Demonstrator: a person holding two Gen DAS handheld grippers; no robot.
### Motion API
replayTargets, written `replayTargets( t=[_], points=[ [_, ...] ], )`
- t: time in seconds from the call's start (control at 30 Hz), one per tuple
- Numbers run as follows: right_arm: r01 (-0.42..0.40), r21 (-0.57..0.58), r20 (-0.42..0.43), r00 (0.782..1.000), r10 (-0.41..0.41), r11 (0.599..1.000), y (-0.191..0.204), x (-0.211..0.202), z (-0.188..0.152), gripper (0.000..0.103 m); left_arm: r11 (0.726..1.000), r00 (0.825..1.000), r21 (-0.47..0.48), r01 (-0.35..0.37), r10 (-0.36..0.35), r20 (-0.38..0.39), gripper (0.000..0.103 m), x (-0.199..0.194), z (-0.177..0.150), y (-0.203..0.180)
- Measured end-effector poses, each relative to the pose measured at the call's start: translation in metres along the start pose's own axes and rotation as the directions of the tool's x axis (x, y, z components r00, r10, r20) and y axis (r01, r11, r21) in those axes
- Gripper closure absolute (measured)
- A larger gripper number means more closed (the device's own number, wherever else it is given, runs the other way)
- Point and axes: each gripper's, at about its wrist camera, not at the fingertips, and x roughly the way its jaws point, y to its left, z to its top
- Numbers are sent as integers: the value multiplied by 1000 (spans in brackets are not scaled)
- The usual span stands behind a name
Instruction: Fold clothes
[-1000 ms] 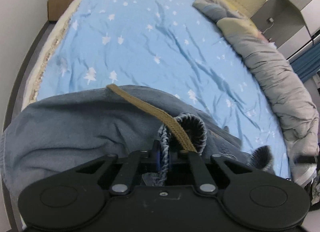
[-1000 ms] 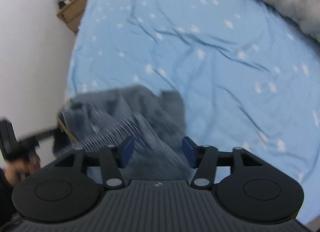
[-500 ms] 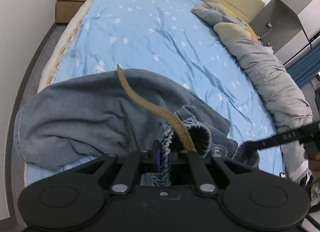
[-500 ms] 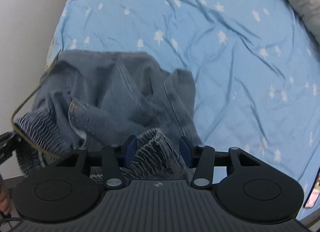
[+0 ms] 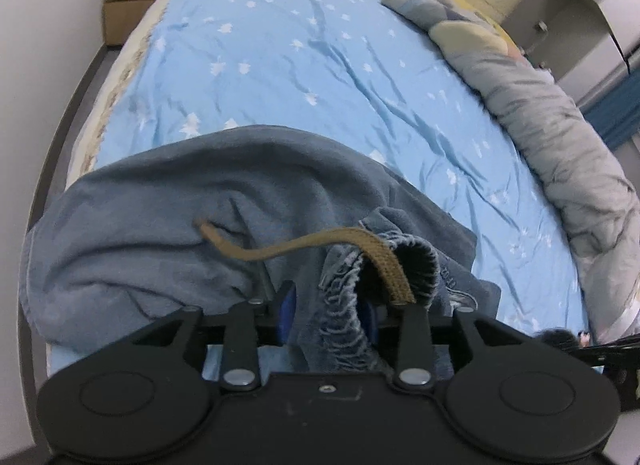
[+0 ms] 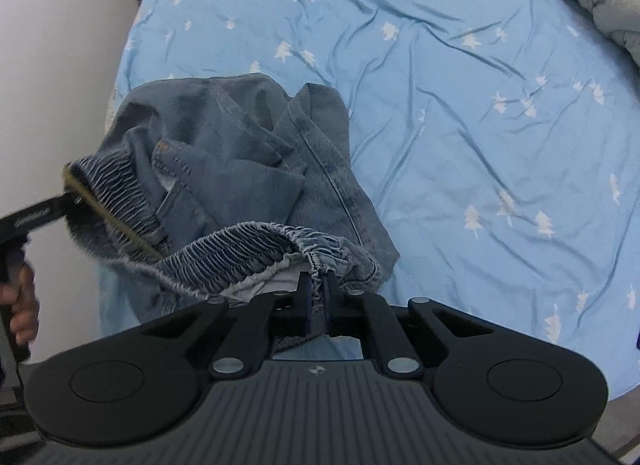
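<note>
denim shorts [image 6: 240, 169] hung from my right gripper [image 6: 319, 297], clamped on the waistband; my left gripper [image 5: 328, 305] stood apart around it.

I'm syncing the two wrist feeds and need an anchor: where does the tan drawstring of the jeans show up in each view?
Left wrist: the tan drawstring lies at centre, curving from the jeans over the waistband to the left claw.
Right wrist: the drawstring is at the left edge, a thin tan line along the waistband, which the right claw grips.
Shared landmark: the blue star-print sheet.
</note>
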Motion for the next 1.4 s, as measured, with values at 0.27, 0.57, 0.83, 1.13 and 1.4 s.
replayTargets(
  t=[0.27,0.57,0.83,1.13,1.4],
  points=[
    [1,-22,44,999,-1,1000,-5,-23,-17,100,997,1000,76,6,-7,17,71,-4,9,-16],
    [25,-63,76,997,-21,998,-2,-44,-18,100,994,1000,109,-14,11,29,70,3,15,-25],
    [38,-131,105,994,-24,991,-1,-63,-5,100,1000,995,1,-11,10,104,95,-23,8,-34],
    [-41,-253,135,988,77,967,-17,-72,28,100,975,969,-147,-165,189,161,95,-76,-22,-79],
    [-148,-415,128,967,219,898,-34,-95,40,100,905,910,-294,-308,370,187,95,-122,-59,-144]
  ],
)
